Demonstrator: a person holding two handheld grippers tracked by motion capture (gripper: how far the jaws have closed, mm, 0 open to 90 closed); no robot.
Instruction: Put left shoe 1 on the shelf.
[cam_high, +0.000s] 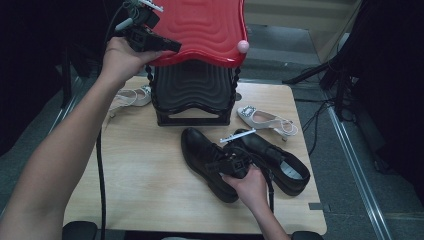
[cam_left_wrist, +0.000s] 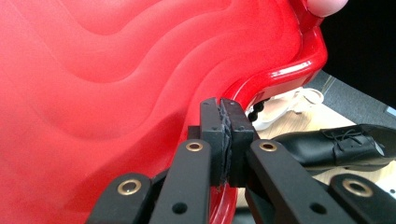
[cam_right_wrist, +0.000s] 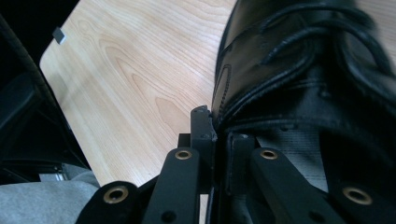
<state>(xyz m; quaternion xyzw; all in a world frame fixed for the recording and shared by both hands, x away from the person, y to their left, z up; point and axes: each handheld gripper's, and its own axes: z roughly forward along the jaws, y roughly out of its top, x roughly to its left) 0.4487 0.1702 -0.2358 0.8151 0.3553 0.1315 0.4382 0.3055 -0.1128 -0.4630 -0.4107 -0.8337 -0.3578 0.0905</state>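
Forearms enter from the bottom of the high view, one gripper in each hand. On the left, the left gripper (cam_high: 167, 46) is raised above the light wooden surface (cam_high: 140, 175) and its jaws are pinched shut on the rim of the glossy red rippled plastic lid (cam_high: 205, 25); in the left gripper view the two pads press together on that red edge (cam_left_wrist: 261, 79). One lid is lifted, tilted up over one black ribbed plastic box (cam_high: 192, 95) that stands at the back of the surface. A pale pink knob (cam_high: 242, 46) sits at the lid's right corner.

Four shoes lie on the surface: two black, two white. One white strappy heeled sandal (cam_high: 131, 96) lies left of the box, partly behind the left hand. Next, the left black leather lace-up shoe (cam_high: 200, 152) lies in front of the box, its long axis running from toe at the back left to heel at the front right. The right gripper (cam_high: 226, 164) is closed on this shoe's collar; in the right gripper view one jaw is outside the leather, the other inside the opening (cam_right_wrist: 280, 70). The second black lace-up shoe (cam_high: 280, 165) lies just beside it, opening facing up. One white pointed slingback heel (cam_high: 265, 119) lies right of the box, toe toward the box.
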